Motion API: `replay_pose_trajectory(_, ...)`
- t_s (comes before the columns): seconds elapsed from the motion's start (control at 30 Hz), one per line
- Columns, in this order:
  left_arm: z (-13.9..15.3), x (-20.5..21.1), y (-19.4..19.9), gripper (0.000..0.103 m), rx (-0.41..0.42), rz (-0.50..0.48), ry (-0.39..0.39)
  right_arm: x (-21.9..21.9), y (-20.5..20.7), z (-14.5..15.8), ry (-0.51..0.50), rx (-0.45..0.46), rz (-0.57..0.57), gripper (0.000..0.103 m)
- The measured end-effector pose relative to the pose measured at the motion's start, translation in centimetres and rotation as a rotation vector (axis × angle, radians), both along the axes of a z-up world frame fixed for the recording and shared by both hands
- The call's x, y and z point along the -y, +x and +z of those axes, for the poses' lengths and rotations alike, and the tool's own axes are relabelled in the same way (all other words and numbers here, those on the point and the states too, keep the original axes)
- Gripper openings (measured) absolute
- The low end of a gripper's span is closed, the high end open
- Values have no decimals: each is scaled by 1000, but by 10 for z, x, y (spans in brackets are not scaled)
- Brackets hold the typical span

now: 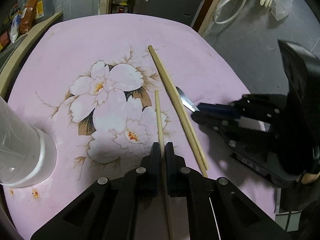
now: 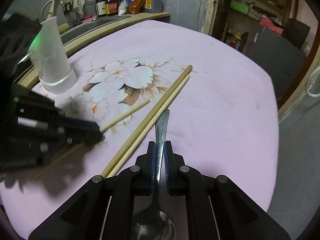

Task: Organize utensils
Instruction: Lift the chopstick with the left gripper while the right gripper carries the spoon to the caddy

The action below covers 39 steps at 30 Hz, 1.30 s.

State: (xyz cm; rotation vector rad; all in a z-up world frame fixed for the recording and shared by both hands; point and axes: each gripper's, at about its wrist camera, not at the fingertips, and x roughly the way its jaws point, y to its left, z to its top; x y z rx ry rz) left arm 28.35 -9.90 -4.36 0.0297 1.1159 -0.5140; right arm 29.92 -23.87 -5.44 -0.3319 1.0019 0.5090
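Observation:
My left gripper is shut on a single wooden chopstick, which juts forward over the pink floral tablecloth. A pair of longer chopsticks lies side by side on the cloth just right of it. My right gripper is shut on the handle of a metal spoon, whose bowl sits back under the gripper. In the right wrist view the left gripper holds its chopstick left of the chopstick pair. A tall white utensil holder stands at the table's left.
Beyond the holder runs a counter with a sink and several sauce bottles. The table's edge drops to a grey floor on the right. Dark shelving stands past the far corner.

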Motion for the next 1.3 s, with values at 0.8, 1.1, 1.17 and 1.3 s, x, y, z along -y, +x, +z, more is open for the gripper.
replay_pose_trajectory(0.8,14,-17,-30,2,60,78,-46,22,-20,9,121,68,-71,7)
replay_pose_trajectory(1.1,28,-40,-54,2,160,170,-121,28,-67,29,174,244,-56,7)
replay_pose_trajectory(1.17,33,-40,-59,2,212,186,-138,25,-77,35,181,300,-41,7)
replay_pose_trajectory(1.3,45,-46,-77,2,361,225,-183,17,-95,40,190,405,-22,6)
